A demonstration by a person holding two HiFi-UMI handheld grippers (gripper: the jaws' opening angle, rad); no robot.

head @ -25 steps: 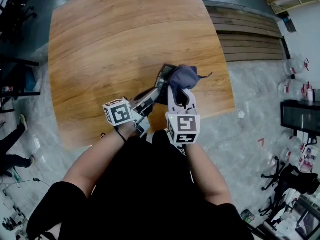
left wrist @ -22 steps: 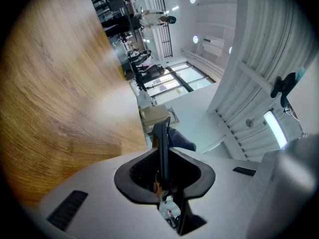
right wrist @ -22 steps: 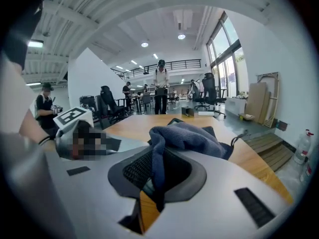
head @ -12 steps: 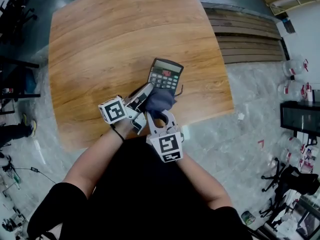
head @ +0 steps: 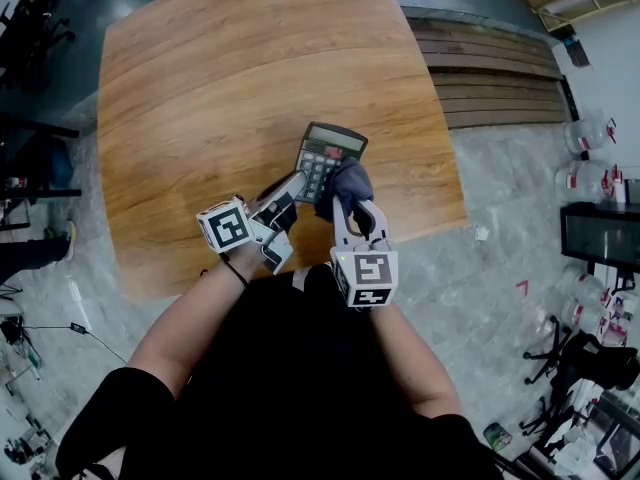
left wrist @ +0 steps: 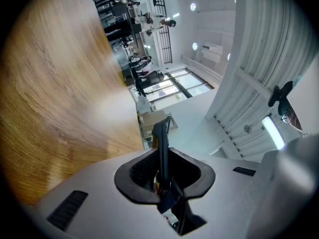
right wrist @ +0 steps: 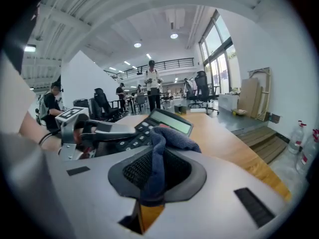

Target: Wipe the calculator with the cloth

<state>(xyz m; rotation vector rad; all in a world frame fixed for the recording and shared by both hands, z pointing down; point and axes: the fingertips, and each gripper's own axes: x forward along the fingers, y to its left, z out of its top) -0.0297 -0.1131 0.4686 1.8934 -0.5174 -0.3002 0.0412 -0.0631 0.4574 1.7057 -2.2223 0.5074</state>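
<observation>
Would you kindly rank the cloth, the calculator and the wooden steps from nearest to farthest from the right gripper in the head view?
1. Cloth, held by the right gripper.
2. Calculator, just beyond, partly under the cloth.
3. Steps, far off, upper right.

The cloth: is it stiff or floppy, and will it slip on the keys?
Probably floppy: the cloth droops from the right gripper and bunches on the calculator. Likely light, since a narrow pinch carries it. Its fuzzy weave should drag, not slip.
</observation>
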